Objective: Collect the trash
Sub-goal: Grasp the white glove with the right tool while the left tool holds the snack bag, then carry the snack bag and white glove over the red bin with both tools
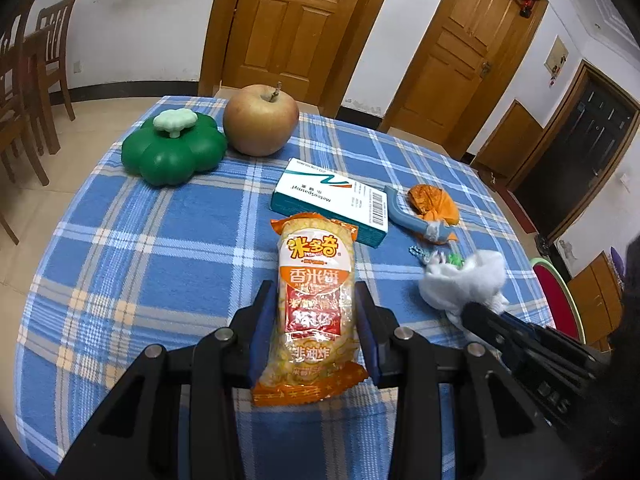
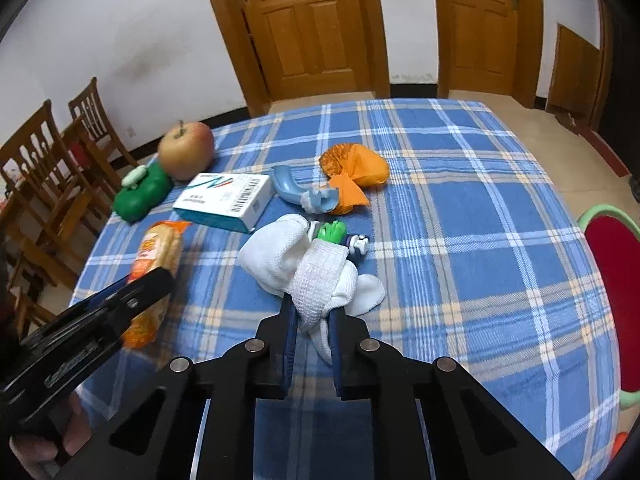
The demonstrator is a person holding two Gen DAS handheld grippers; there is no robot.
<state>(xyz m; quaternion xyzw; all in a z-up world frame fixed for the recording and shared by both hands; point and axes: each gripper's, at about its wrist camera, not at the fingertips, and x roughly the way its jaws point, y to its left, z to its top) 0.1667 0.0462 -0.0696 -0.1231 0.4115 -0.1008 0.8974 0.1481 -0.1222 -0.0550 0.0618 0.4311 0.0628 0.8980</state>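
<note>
Already both claws are loaded: the left gripper [image 1: 316,312] pinches the orange crinkly snack packet [image 1: 314,304] mid-length, and the right gripper [image 2: 314,312] is pressed shut on the white crumpled cloth [image 2: 316,276]. Loose folds ahead of its tips could snag the small green toy [image 2: 332,232] and drag it along.

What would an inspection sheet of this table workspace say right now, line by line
Surface: round table under a blue plaid cloth.
Job's things: orange snack packet; white knitted sock; crumpled orange wrapper.
Clutter: brown apple, green flower-shaped lidded container, white and teal medicine box, blue plastic handle, small green and white toy.
Grippers: left gripper shut on snack packet; right gripper shut on sock.
Cables: nothing seen.
Surroundings: wooden doors, wooden chairs, red chair.
</note>
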